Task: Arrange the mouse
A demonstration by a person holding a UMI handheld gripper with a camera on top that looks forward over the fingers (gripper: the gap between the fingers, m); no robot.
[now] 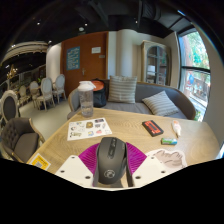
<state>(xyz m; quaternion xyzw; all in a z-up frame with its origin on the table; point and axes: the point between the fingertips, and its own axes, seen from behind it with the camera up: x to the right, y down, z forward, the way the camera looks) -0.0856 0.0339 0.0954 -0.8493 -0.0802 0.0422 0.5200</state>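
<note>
A black computer mouse (111, 161) sits between my two fingers, its front end pointing away over the round wooden table (125, 132). The magenta pads (87, 157) press against both of its sides, so my gripper (111, 168) is shut on the mouse. The mouse hides the table right below it, so I cannot tell whether it rests on the table or is lifted.
On the table beyond the fingers lie a sheet of stickers (90, 127), a dark red phone-like object (152, 127), a white object (177, 128), a small green thing (170, 142) and a clear jug (86, 102). Chairs (18, 138) and a sofa (140, 98) surround the table.
</note>
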